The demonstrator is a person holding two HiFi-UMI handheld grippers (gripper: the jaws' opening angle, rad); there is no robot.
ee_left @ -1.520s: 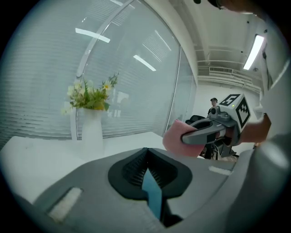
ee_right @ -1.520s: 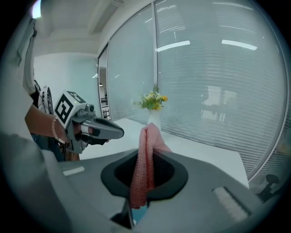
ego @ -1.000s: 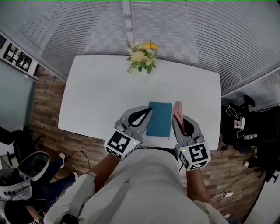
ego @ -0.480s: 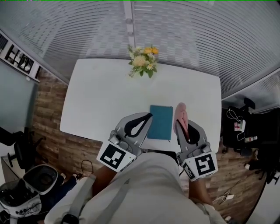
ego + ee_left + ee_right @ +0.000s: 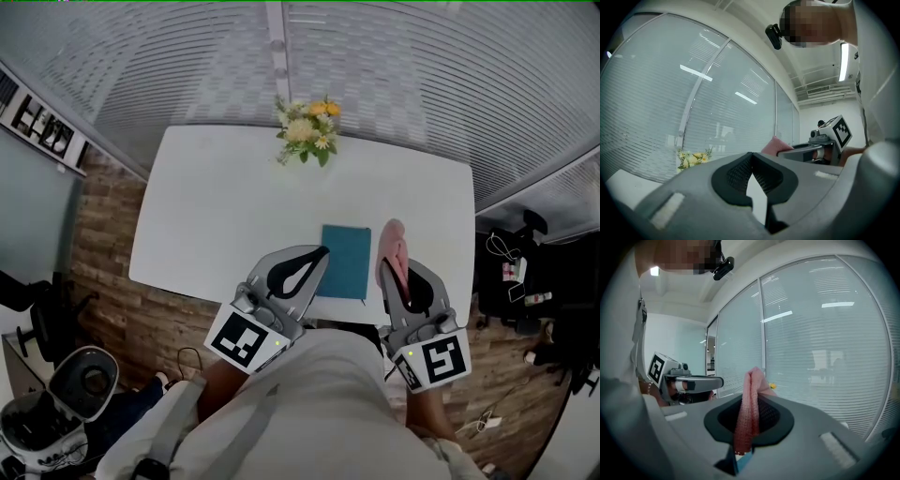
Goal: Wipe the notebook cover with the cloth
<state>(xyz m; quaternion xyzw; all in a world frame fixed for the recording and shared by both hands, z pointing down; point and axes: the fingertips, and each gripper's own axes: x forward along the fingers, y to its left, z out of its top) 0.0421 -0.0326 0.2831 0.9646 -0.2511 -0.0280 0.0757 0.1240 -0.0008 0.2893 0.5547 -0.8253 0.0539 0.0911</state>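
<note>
A teal notebook (image 5: 343,261) lies at the near edge of the white tabletop (image 5: 216,206), between two tools. The right tool (image 5: 749,399) clamps a pink cloth (image 5: 747,413) upright just right of the notebook. The left tool (image 5: 751,157), jaws together and empty, is at its left. Flowers (image 5: 307,127) stand at the far edge.

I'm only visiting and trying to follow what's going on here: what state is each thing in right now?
Left hand-held gripper: shut, nothing between its jaws.
Right hand-held gripper: shut on the pink cloth.
Pink cloth: bunched, sticking up past the jaws, not on the notebook.
Notebook: closed, lying flat on the table.
Flowers: upright at the table's far edge.
</note>
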